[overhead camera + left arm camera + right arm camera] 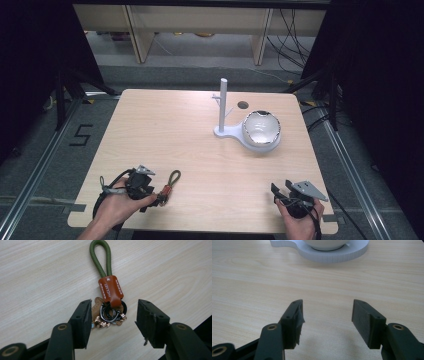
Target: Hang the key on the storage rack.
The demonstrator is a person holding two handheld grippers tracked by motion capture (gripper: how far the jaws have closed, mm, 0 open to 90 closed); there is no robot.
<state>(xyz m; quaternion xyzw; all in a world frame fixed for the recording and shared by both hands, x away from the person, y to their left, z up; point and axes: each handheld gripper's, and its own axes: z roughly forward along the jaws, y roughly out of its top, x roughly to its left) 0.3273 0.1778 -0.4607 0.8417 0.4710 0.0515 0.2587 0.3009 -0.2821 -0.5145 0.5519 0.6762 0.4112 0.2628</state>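
Observation:
A keychain (107,290) lies flat on the wooden table (165,130), with an olive-green cord loop, a brown leather tag and a cluster of dark and gold rings. In the high view the keychain (170,182) sits near the front left edge. My left gripper (113,315) is low over the table, its jaws standing on either side of the ring cluster; the right pad is clear of it, so the gripper is open. It shows as the left gripper (159,195) in a hand. My right gripper (327,315) is open over bare wood near the front right corner (277,189).
A white stand (223,107) with an upright post and small pegs rises at the back middle. On its flat base (342,253) sits a white bowl (261,129) with a dark rim. A round hole (243,105) marks the tabletop behind it. Shelving and cables lie beyond the table.

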